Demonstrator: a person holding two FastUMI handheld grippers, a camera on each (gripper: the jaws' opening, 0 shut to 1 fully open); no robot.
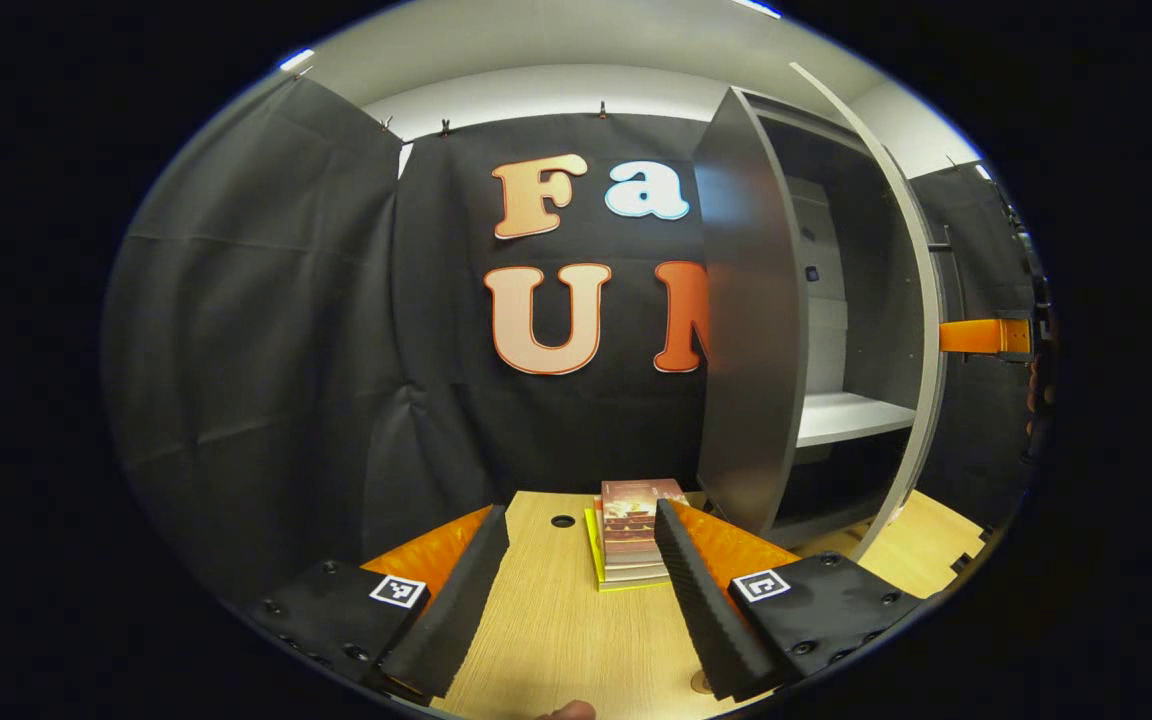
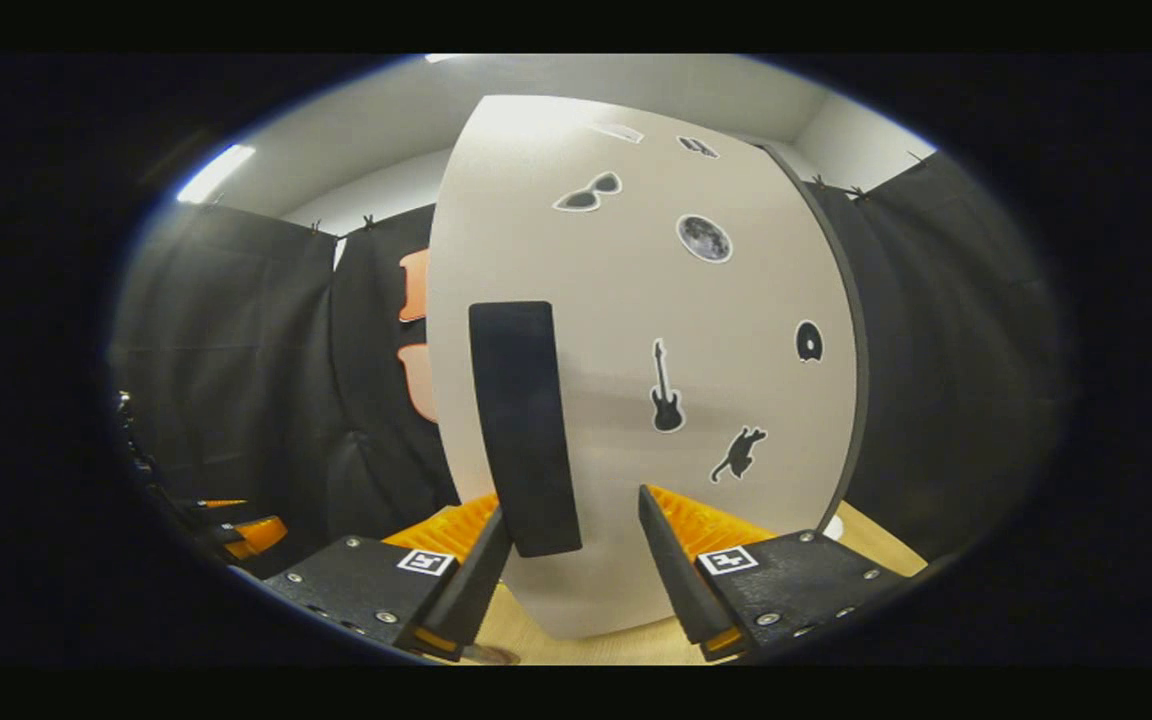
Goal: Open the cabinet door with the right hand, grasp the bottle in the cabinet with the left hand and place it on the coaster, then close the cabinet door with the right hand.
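Black cloth (image 1: 266, 330) is hung as the booth's wall, clipped along its top edge in the upper part of both views. Above it a pale wall (image 1: 556, 95) and a white ceiling (image 1: 536, 35) are seen, with a bright strip light (image 2: 214, 172) at upper left. A light wood-grain table (image 1: 566, 630) is seen at the bottom.

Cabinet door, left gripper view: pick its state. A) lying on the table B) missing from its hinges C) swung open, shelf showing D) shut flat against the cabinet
C: the cabinet door stands swung out from the cabinet, and the white shelf inside shows past its edge.
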